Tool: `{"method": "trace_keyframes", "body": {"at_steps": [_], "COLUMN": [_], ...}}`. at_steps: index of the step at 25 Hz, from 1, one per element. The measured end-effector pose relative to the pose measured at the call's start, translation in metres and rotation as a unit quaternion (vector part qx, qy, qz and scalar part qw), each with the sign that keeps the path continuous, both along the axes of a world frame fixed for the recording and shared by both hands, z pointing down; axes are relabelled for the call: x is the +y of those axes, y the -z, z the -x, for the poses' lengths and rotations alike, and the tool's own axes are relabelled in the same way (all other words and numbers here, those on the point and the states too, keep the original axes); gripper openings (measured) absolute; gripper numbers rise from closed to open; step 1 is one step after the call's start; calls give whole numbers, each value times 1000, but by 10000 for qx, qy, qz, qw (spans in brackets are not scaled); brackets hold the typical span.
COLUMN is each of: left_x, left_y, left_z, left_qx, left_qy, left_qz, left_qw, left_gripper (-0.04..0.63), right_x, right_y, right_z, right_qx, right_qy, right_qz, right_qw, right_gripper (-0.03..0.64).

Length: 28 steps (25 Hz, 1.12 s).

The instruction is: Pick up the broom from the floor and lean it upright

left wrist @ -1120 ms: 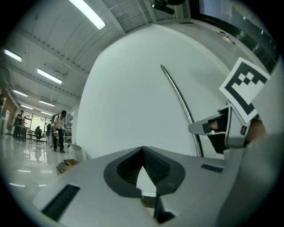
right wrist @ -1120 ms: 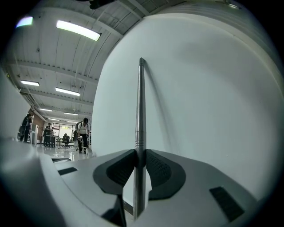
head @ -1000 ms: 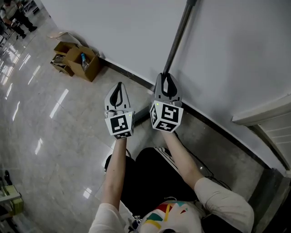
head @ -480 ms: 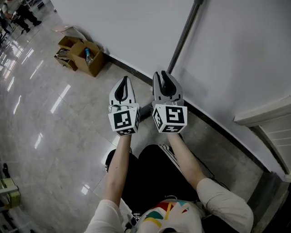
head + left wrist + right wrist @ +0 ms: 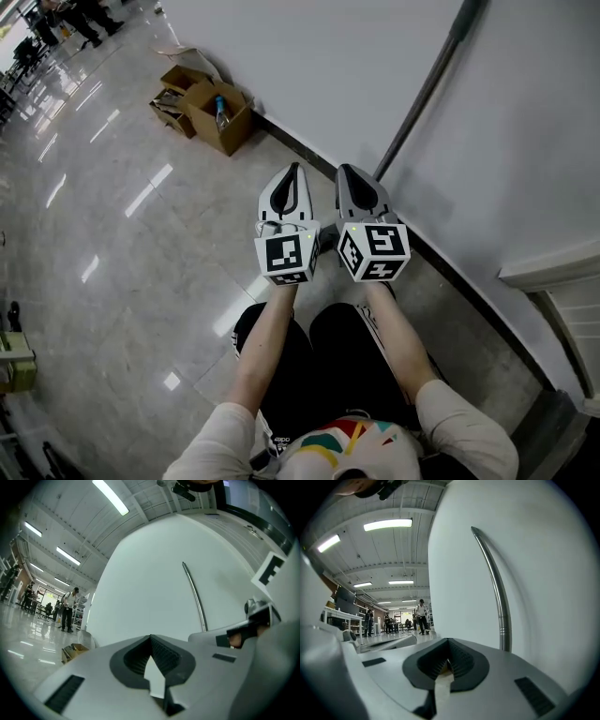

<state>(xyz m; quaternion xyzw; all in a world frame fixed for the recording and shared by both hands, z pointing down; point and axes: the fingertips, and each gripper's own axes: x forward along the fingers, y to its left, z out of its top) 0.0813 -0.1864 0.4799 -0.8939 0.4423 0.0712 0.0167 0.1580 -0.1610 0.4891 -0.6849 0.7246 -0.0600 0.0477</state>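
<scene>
The broom's grey metal handle (image 5: 427,94) leans upright against the white wall (image 5: 309,66); its lower end is hidden behind my grippers. The same handle rises along the wall in the left gripper view (image 5: 194,597) and in the right gripper view (image 5: 496,583). My right gripper (image 5: 345,171) is shut and empty, just left of the handle's foot and apart from it. My left gripper (image 5: 294,169) is beside it, also shut with nothing in it. Both close-up views show the jaws closed, the left gripper (image 5: 151,637) and the right gripper (image 5: 448,641).
Open cardboard boxes (image 5: 211,108) with a bottle sit on the glossy floor by the dark baseboard (image 5: 300,145) at upper left. A white door frame (image 5: 553,272) stands at the right. People stand far off down the hall (image 5: 421,616). My legs are below the grippers.
My right gripper has come off the broom handle and its jaws have closed. The handle stays leaning on the wall. Both grippers have drawn back a little from it.
</scene>
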Motion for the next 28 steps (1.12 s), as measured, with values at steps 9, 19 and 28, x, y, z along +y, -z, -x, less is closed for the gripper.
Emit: {"method": "trace_keyframes", "body": {"at_steps": [9,19,28], "left_x": [-20,-12,45], "left_y": [-4,31,231], "left_z": [50,115,166], "left_qx": [-157,360,-113], "left_qy": [656,1427,2167], "left_qz": [178,993,1152], "left_qw": [9976,9841,9694], "left_gripper": [44,44,44], "right_x": [-10,-19,15], "right_y": [-31,14,216], "right_z": [24,71,111], "right_qx": [279,341,310], "right_qy": [519,762,1229], "right_qz": [383,551,1222], "right_qw": [9975,9950,9844], "right_gripper": [12,12,13]}}
